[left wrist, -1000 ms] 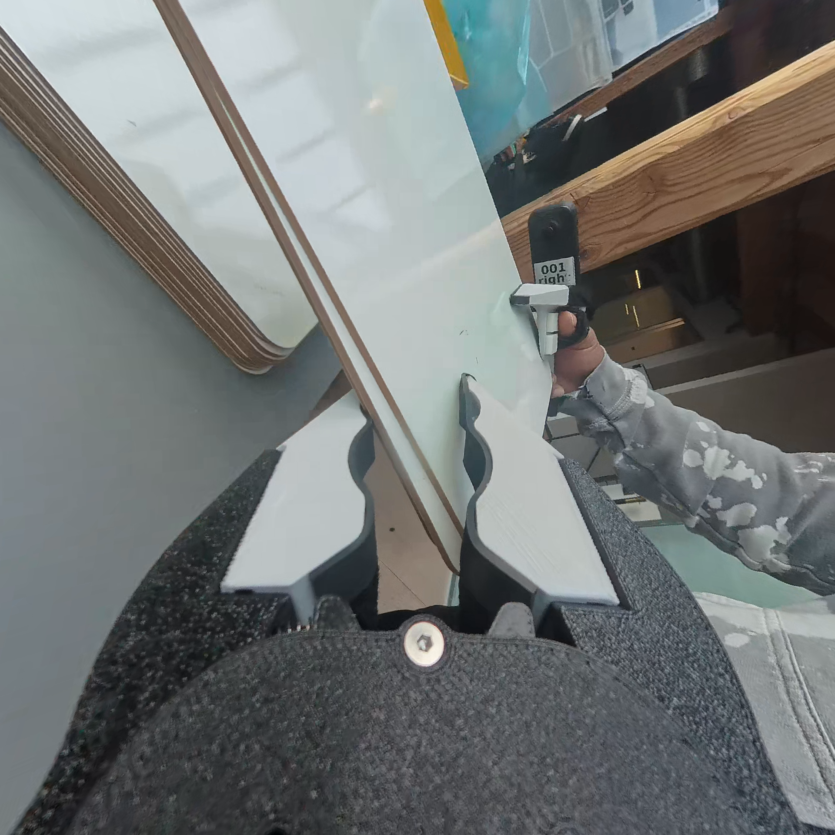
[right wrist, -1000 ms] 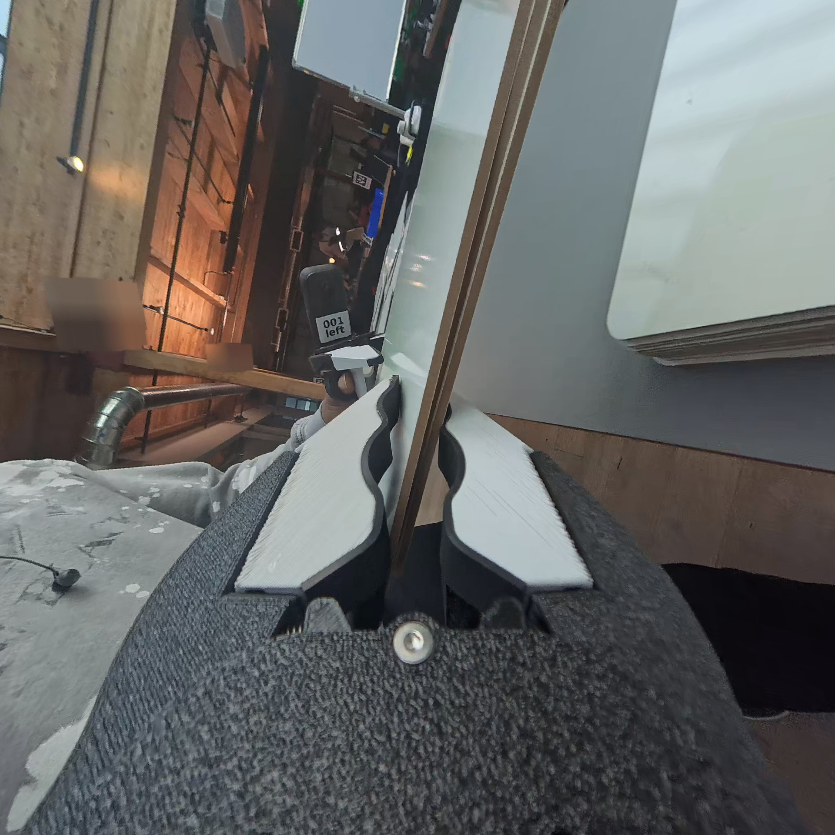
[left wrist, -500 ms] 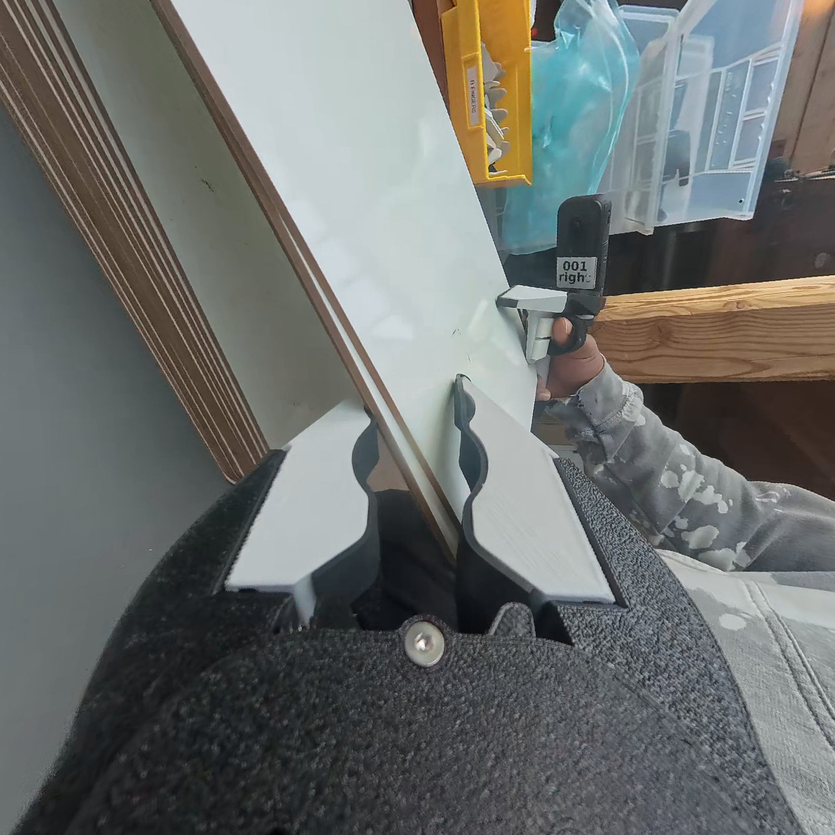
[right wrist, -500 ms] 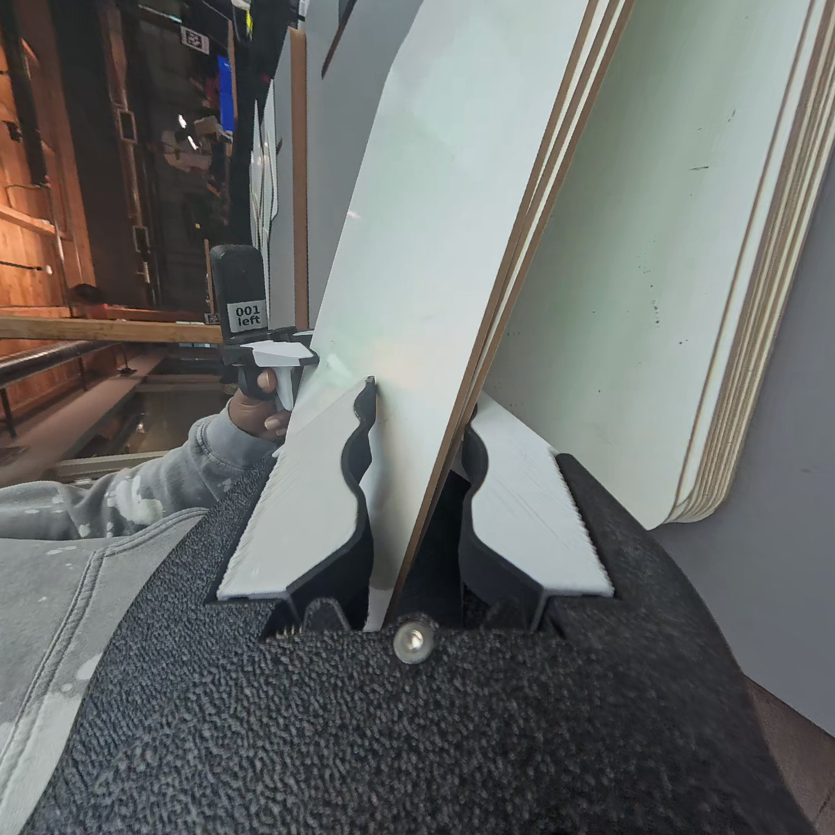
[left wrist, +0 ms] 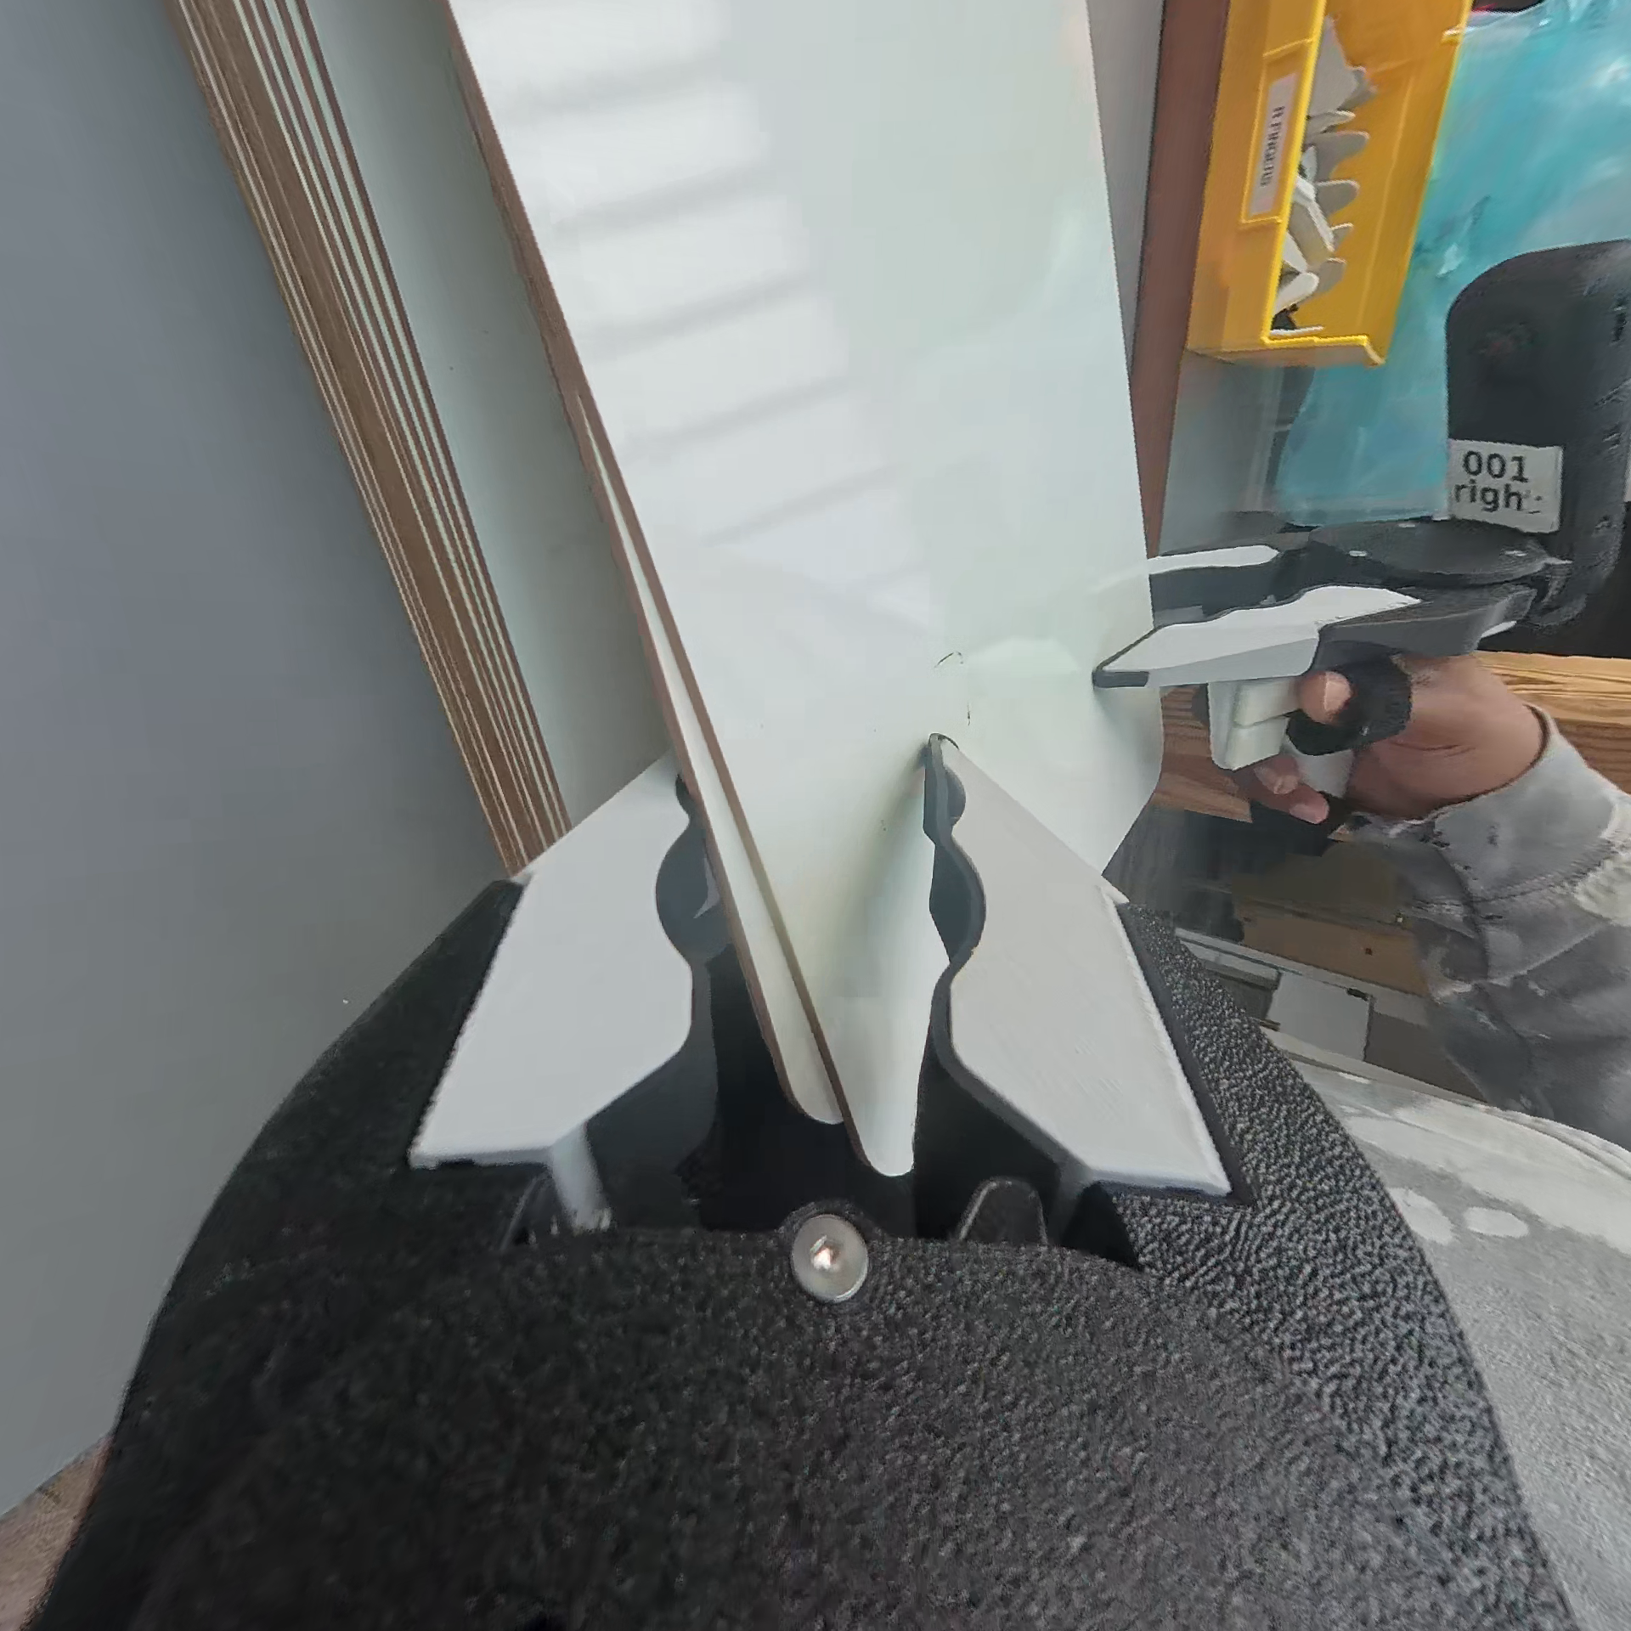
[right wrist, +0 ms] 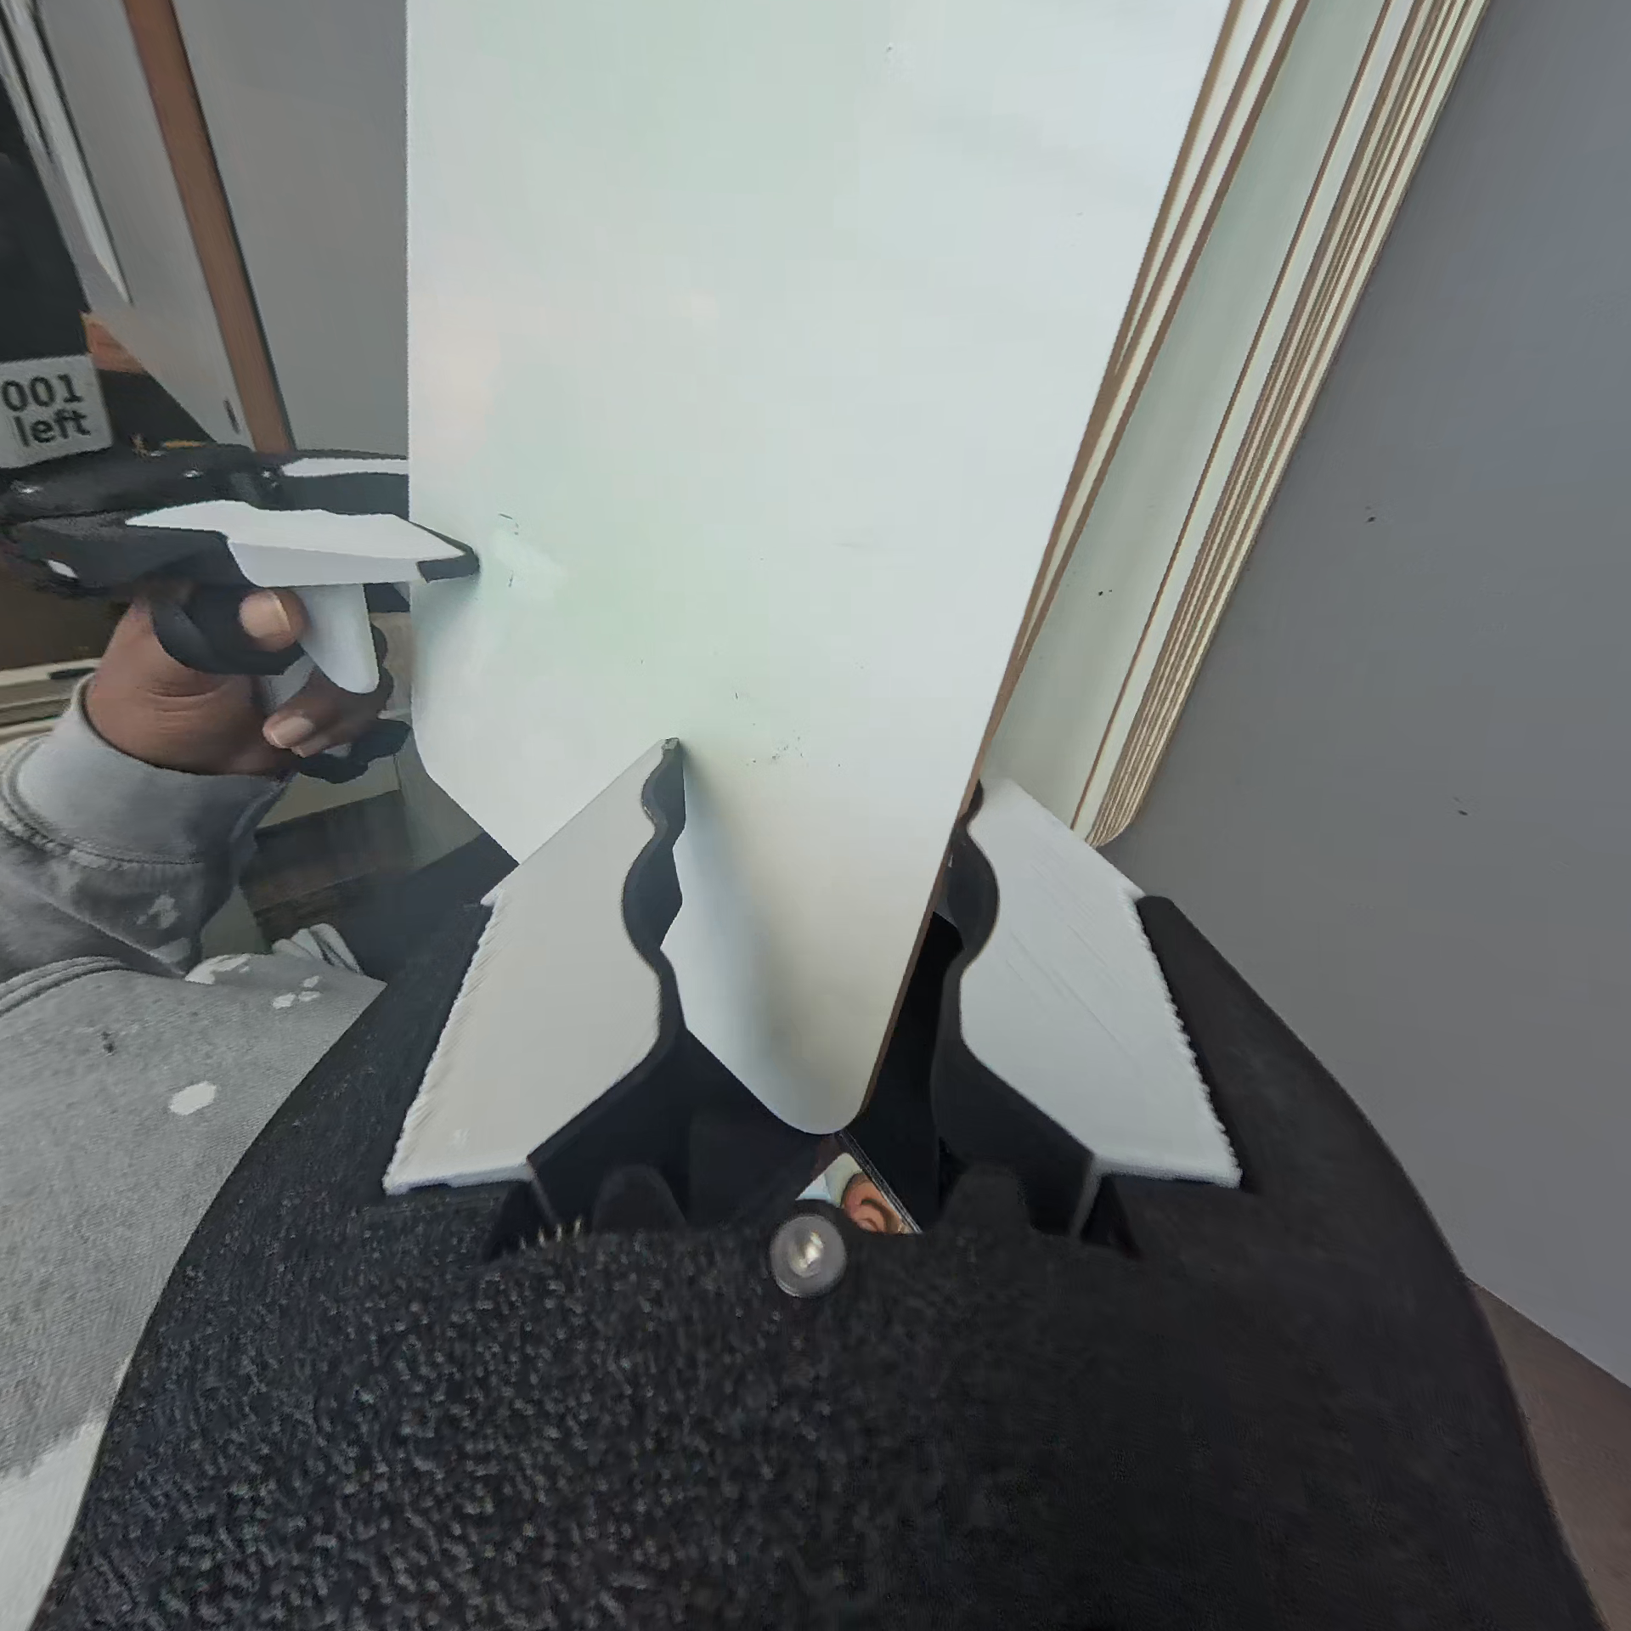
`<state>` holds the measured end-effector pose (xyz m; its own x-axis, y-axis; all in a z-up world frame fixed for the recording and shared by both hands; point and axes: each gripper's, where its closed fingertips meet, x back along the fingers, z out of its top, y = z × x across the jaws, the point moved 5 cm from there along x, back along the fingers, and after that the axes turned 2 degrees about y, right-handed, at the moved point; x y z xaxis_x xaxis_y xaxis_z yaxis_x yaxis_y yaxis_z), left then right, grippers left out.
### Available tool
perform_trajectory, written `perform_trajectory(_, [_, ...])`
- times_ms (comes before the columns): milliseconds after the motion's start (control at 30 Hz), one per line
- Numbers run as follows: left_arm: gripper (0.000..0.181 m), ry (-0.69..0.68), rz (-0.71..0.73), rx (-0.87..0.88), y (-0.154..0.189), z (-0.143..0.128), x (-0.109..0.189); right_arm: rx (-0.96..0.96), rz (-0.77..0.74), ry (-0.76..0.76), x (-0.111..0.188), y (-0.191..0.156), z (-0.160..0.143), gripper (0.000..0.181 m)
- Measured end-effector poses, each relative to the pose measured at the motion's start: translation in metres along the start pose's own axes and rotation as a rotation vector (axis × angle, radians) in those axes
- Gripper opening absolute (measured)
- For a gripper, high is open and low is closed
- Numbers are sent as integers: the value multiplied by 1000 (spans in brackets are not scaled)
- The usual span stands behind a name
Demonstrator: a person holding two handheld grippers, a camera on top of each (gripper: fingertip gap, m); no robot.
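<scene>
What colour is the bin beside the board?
Yellow; the bin shows best in the left wrist view, right of the board.

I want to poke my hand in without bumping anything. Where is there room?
Room: the gap between the held white panel and the leaning stack of boards, and by the bare grey wall beside the stack. Crowded: the panel's bottom corners, clamped by left tool and right tool.

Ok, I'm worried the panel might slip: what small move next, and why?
Probably move the white panel clear of the stack of boards, both grippers together. The left gripper and right gripper each pinch a rounded corner only near their fingertips, and the stack stands close behind, so uneven motion could twist it loose.
</scene>
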<state>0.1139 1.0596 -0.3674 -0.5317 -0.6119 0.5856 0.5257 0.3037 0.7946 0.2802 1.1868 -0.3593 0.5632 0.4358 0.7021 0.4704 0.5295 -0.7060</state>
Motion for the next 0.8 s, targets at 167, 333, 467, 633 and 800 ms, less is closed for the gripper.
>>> perform_trajectory(167, [55, 1, 115, -7, -1, 2, -6, 13, -87, -45, -4, 2, 5, 65])
perform_trajectory(333, [61, 33, 216, -47, -6, 0, -9, 23, -148, -66, -8, 9, 5, 67])
perform_trajectory(467, [59, 62, 313, -99, -14, -3, -8, 95, -254, -17, -3, 13, 7, 66])
perform_trajectory(633, [70, 55, 321, -131, -14, -4, -3, 129, -264, 22, 3, 15, 11, 71])
perform_trajectory(800, [69, 97, 310, -176, -7, 1, 10, 107, -251, 94, 8, 21, 12, 77])
